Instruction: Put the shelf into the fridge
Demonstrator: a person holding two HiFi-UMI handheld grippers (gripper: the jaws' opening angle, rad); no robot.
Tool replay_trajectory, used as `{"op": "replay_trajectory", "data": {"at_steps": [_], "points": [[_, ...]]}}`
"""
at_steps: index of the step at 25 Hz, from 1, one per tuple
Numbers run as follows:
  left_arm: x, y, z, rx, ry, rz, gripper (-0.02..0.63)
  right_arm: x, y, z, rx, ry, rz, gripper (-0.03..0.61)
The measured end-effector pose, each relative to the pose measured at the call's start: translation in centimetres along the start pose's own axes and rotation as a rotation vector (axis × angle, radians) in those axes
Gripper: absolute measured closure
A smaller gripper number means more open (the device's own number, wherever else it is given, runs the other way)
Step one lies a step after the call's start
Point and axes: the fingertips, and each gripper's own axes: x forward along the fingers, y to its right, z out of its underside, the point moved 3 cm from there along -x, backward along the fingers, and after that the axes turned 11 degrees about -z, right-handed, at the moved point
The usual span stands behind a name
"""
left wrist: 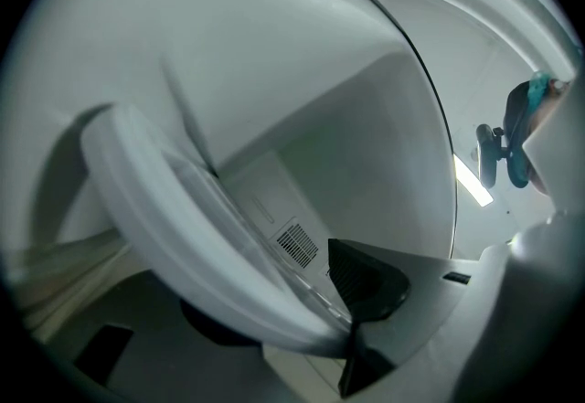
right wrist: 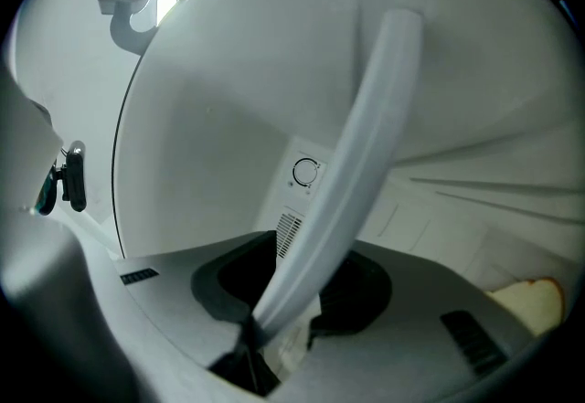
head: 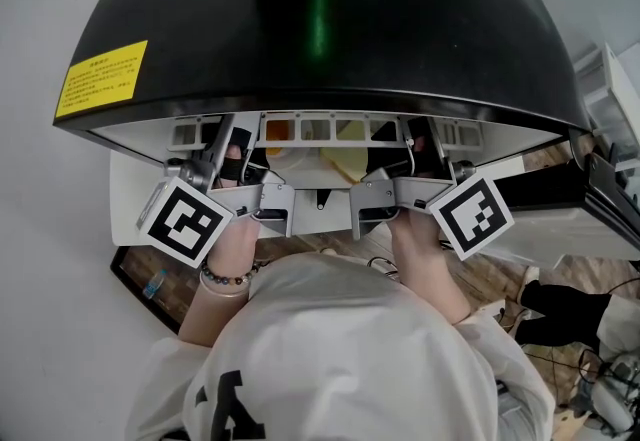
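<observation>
I judge the job well past halfway. The white-rimmed clear shelf [left wrist: 174, 228] is already inside the fridge [head: 350, 39], a small cabinet with a glossy black curved top filling the upper half of the head view. It does not look seated yet. In the left gripper view its smooth, rounded plastic rim runs from centre left down to lower centre, where my left gripper [left wrist: 352, 339] is pinched shut on it. In the right gripper view the same rim slants from upper right to lower centre, and my right gripper [right wrist: 259, 330] is clamped on it there. Behind it are matte white moulded walls, a small slotted vent grille [right wrist: 288, 233] and a round dial [right wrist: 307, 172]. What's left, I think, is levelling it onto the side ledges and letting go.
</observation>
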Motion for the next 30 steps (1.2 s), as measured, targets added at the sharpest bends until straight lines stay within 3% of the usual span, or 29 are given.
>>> {"op": "replay_trajectory", "data": {"at_steps": [6, 12, 16, 20, 30], "points": [[0.4, -0.2, -0.1, 0.011, 0.000, -0.003, 0.402, 0.4, 0.2, -0.1, -0.002, 0.000, 0.001, 0.460], [0.8, 0.0, 0.0, -0.053, 0.010, 0.018, 0.402, 0.7, 0.3, -0.1, 0.003, 0.002, 0.001, 0.460], [0.7, -0.7, 0.0, -0.011, 0.000, -0.021, 0.402, 0.7, 0.4, -0.2, 0.003, 0.003, 0.003, 0.460], [1.1, -0.2, 0.0, -0.051, 0.012, 0.007, 0.402, 1.0, 0.5, -0.2, 0.009, 0.005, 0.004, 0.460], [1.7, -0.3, -0.1, -0.032, 0.020, 0.002, 0.402, 1.5, 0.8, -0.4, 0.008, 0.005, 0.003, 0.460]]}}
